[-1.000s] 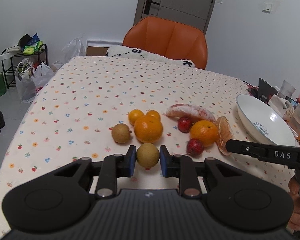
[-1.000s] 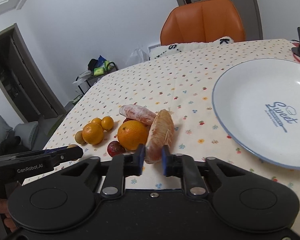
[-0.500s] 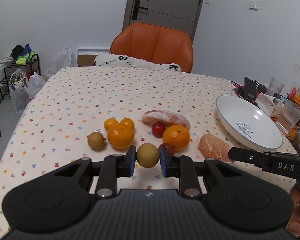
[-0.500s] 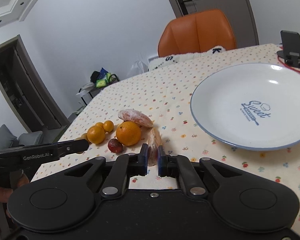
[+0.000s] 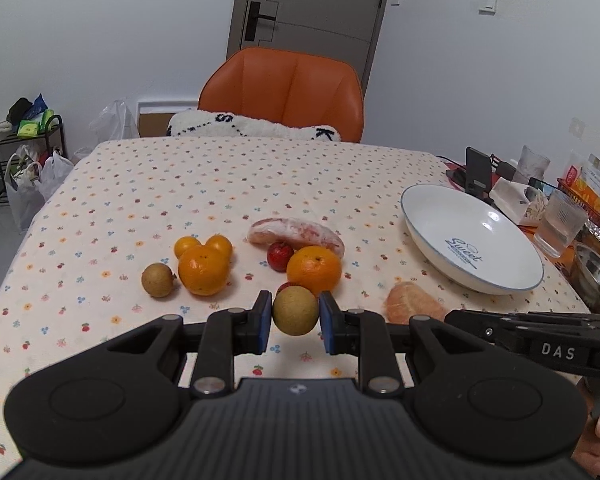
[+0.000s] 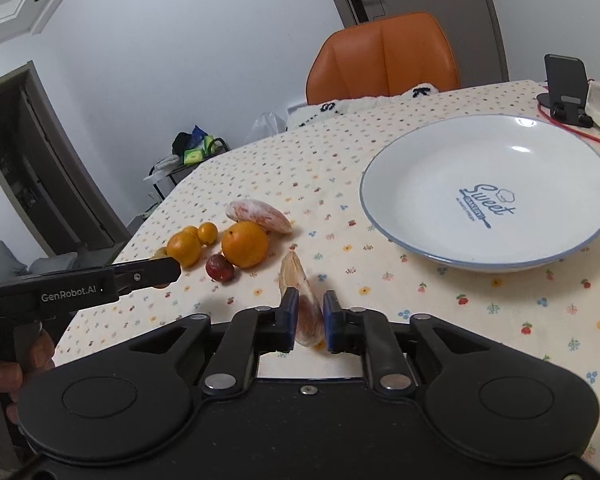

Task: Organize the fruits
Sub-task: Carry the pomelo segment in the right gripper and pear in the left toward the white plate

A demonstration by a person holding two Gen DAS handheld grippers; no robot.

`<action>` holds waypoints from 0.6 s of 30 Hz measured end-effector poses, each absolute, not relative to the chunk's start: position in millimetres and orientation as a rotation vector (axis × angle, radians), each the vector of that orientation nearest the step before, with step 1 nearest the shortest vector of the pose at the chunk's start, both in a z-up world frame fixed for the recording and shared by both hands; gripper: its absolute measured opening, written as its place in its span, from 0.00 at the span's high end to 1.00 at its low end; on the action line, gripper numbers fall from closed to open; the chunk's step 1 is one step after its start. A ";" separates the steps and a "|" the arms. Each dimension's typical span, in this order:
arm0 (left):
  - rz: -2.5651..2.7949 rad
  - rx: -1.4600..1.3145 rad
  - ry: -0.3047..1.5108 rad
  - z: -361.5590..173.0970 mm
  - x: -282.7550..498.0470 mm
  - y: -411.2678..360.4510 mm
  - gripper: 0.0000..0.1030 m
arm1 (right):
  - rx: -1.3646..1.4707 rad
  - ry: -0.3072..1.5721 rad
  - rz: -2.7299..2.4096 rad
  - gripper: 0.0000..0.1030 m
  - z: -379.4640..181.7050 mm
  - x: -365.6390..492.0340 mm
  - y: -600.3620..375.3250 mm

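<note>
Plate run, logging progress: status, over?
Left gripper holds brown fruit. Right gripper holds pomelo wedge. Plate empty, path open.

White walls, grey door (image 5: pixel 312 4), orange chair (image 5: pixel 284 92) (cushioned), cluttered rack (image 5: pixel 16 140)

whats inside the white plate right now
Nothing: the white plate holds only its blue "Sweet" print, with the whole inside in view. The fruits are outside it; a pomelo segment sits in the right hand-held gripper, short of the rim.
</note>
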State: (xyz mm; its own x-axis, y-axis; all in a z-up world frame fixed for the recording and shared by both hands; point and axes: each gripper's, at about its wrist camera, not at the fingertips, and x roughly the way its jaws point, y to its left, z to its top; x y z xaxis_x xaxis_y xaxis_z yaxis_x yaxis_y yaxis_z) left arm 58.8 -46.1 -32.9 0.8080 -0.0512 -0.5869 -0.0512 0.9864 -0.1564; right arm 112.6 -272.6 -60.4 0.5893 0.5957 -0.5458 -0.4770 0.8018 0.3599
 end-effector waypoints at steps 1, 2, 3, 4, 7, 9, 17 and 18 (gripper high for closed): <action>0.000 -0.172 0.634 -34.1 58.9 -45.3 0.77 | 0.179 0.706 0.632 0.82 -61.6 113.6 -270.7; 0.001 -0.174 0.637 -34.9 59.4 -44.2 0.77 | 0.175 0.707 0.633 0.81 -62.3 114.2 -268.6; 0.003 -0.176 0.639 -35.7 60.0 -43.0 0.77 | 0.168 0.707 0.633 0.80 -62.9 115.0 -266.5; 0.005 -0.178 0.642 -36.6 60.9 -41.6 0.77 | 0.162 0.707 0.635 0.80 -63.5 116.0 -264.1; 0.012 -0.184 0.646 -38.4 62.7 -36.5 0.77 | 0.155 0.715 0.640 0.78 -65.6 119.6 -257.4; 0.016 -0.188 0.647 -39.3 63.2 -33.2 0.77 | 0.142 0.717 0.644 0.77 -66.6 121.1 -252.1; 0.024 -0.202 0.654 -43.4 64.9 -25.0 0.77 | 0.088 0.721 0.642 0.75 -72.4 125.8 -238.0; 0.024 -0.202 0.654 -43.5 65.0 -24.9 0.77 | 0.074 0.716 0.639 0.79 -71.9 125.1 -237.1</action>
State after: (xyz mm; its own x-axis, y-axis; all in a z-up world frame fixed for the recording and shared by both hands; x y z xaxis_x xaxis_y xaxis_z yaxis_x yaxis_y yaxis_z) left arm 65.0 -24.9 -43.5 0.7942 -0.0414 -0.6062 -0.0855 0.9802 -0.1789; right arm 125.1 -237.1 -71.9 0.5739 0.5692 -0.5888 -0.5201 0.8087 0.2749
